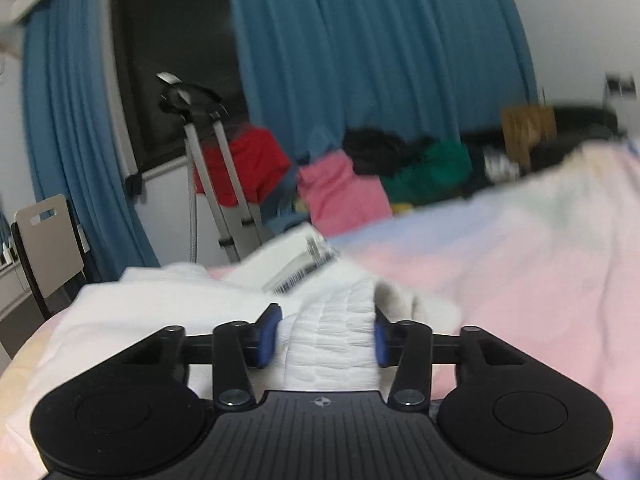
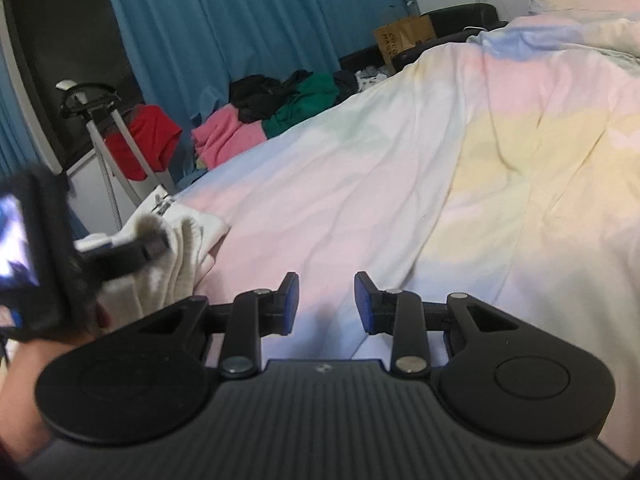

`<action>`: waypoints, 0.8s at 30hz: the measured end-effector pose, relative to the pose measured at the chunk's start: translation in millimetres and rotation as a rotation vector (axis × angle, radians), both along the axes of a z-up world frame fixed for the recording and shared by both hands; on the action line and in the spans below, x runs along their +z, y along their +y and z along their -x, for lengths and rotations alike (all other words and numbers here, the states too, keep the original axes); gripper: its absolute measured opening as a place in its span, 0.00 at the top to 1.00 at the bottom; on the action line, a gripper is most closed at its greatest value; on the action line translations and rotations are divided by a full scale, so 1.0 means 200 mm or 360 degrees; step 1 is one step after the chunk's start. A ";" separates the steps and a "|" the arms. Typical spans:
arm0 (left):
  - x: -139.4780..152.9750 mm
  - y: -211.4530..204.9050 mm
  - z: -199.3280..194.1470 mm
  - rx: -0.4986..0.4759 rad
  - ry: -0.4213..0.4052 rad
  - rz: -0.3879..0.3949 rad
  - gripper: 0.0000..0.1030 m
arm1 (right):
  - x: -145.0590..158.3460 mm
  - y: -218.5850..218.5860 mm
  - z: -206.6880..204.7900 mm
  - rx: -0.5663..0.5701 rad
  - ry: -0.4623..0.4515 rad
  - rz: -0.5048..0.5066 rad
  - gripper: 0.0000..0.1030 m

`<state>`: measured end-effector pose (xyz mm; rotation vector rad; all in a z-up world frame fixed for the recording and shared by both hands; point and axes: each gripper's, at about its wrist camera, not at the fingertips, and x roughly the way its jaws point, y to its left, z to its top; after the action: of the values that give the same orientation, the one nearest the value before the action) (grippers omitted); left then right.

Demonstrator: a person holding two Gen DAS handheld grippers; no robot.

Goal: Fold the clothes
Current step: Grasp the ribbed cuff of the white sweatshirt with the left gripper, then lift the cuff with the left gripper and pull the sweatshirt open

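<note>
Your left gripper (image 1: 326,336) has the white garment (image 1: 336,332) bunched between its jaws, apparently clamped; your right gripper (image 2: 326,304), jaws apart and empty, sits over the bedspread (image 2: 400,168), garment to its left

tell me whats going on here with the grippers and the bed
A person is folding laundry on a bed with a pastel duvet. The left gripper has a bunched fold of the white garment between its pads. The right gripper hangs over bare duvet, jaws apart and empty.
</note>
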<state>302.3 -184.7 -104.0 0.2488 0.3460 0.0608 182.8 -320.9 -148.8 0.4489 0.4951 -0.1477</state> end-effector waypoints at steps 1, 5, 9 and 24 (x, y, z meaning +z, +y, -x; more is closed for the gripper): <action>0.04 0.02 0.03 -0.0010 -0.0031 0.0017 0.62 | 0.00 0.01 0.00 0.0011 0.0000 -0.0004 0.67; 0.25 0.17 0.20 -0.0026 -0.0119 0.0166 0.74 | 0.02 0.05 0.00 0.0046 -0.0041 0.0011 0.67; 0.45 0.41 0.47 -0.0008 -0.0226 0.0315 0.84 | 0.05 0.09 0.04 0.0085 -0.0119 0.0053 0.67; 0.80 1.53 1.09 0.0303 -0.0232 0.0554 0.89 | 0.30 0.48 0.44 0.0622 -0.0401 0.0241 0.66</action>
<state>84.2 122.0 56.4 -0.1334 0.2291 0.2029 94.2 -224.6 -89.5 0.2115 0.3127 0.2447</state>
